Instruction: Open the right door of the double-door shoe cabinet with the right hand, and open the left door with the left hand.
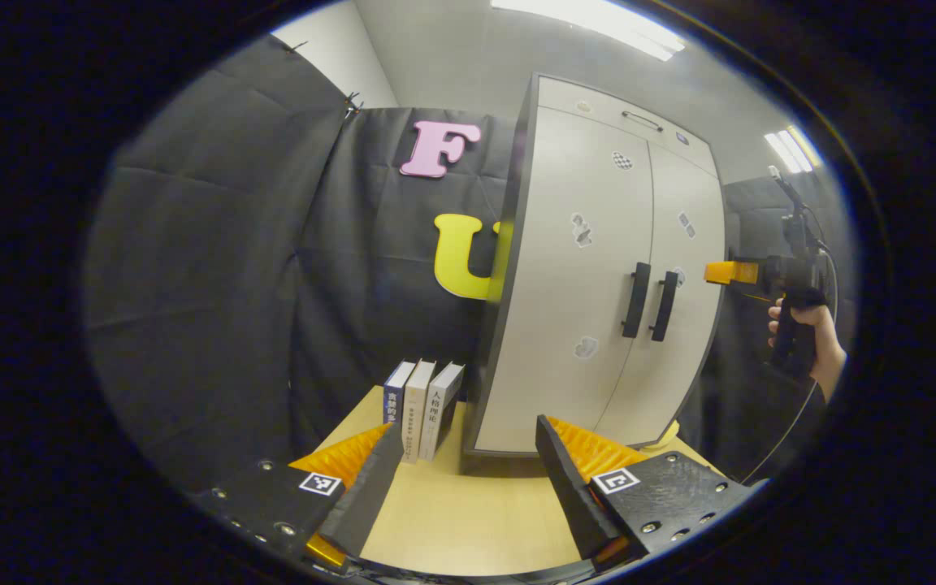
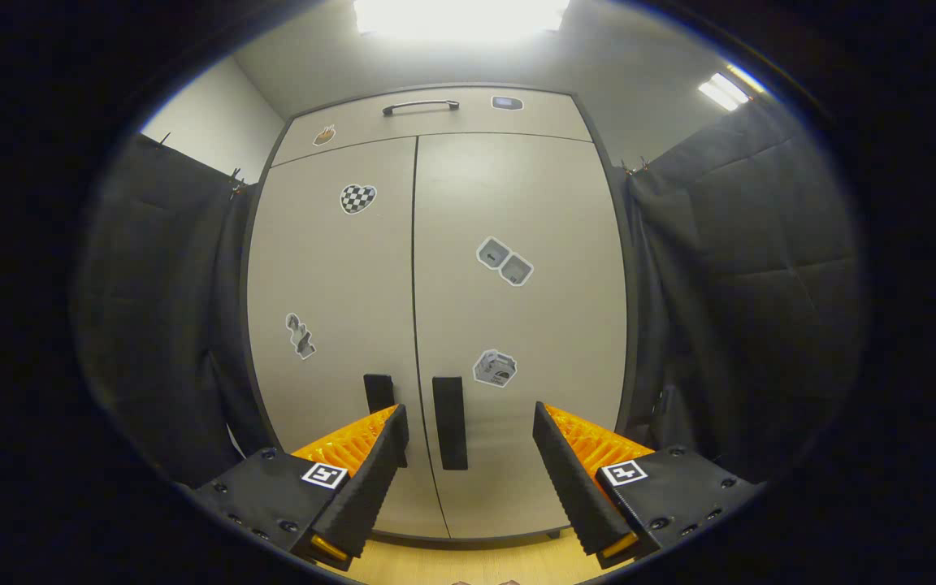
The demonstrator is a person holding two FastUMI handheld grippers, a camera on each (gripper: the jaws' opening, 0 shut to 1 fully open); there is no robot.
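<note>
Looking along the left gripper (image 1: 468,479), we note its fingers spread wide with nothing between them, at the bottom of the left gripper view, above the wooden table (image 1: 468,520). The shoe cabinet (image 1: 598,276) stands right of centre in that view, both doors closed, with the two black handles (image 1: 651,302) side by side at mid-height. Three books (image 1: 423,406) stand upright on the table just left of the cabinet.

At the right edge of the same view, a hand (image 1: 809,333) holds the right gripper (image 1: 720,272) near the cabinet's front.

In the right gripper view, the right gripper's fingers are spread apart at the bottom, holding nothing. The right door (image 2: 517,325) fills centre frame; its handle (image 2: 450,422) shows between the fingers, contact not discernible. The left door (image 2: 330,309) sits left of centre.
</note>
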